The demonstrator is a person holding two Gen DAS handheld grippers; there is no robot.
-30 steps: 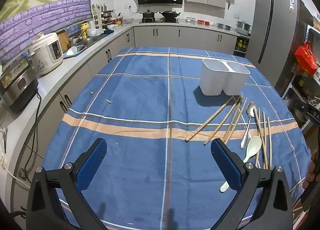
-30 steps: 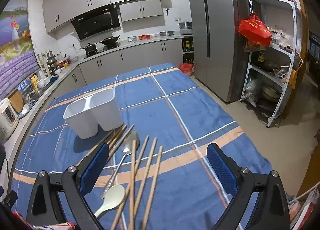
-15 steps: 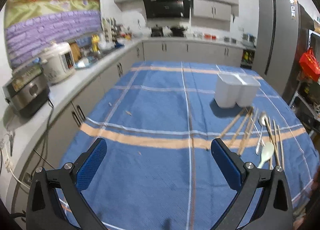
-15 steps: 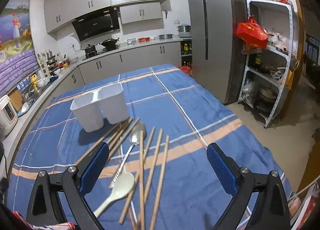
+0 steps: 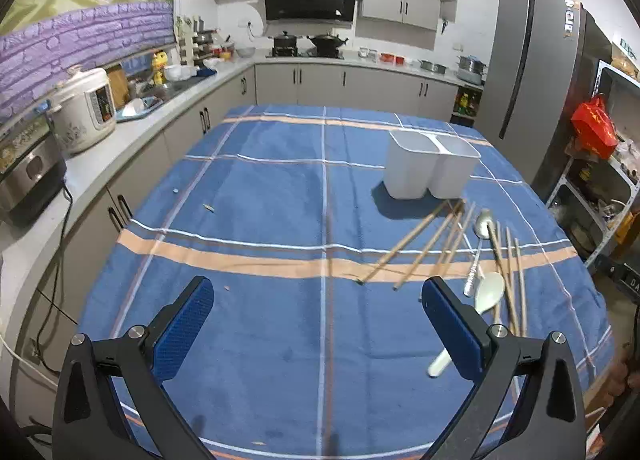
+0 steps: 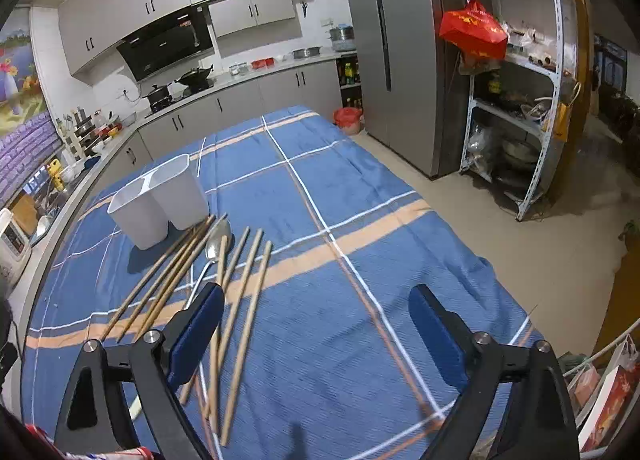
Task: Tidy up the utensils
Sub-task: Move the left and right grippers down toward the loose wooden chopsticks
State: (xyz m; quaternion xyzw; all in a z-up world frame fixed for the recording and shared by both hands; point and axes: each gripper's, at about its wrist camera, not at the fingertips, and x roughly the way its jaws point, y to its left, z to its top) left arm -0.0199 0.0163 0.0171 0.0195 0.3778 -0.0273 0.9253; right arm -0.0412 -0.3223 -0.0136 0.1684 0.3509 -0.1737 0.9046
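Utensils, namely wooden chopsticks, a metal spoon and a pale plastic spoon, are lying loose on the blue-clothed counter, just in front of the white two-compartment holder, which is standing empty as far as is being shown. The left hand-held gripper is being held spread over bare cloth, with nothing between its pads. The right hand-held gripper is also being held wide, its jaws having just been closing slightly; its left pad is hanging over the chopstick ends, and nothing is being pinched.

The step in hand is judged to be the approach to a first pick. It is being done well if one chopstick, or one aligned pair, is straddled across its shaft near the middle, so that neighbours are not being dragged, and if spoons are being kept for the other compartment.

The pale spoon's bowl is being shown only in the left view; in the right view only a pale end, probably its handle, is peeping out below the gripper. The floor and open shelving beside the counter are being shown best in the right view.
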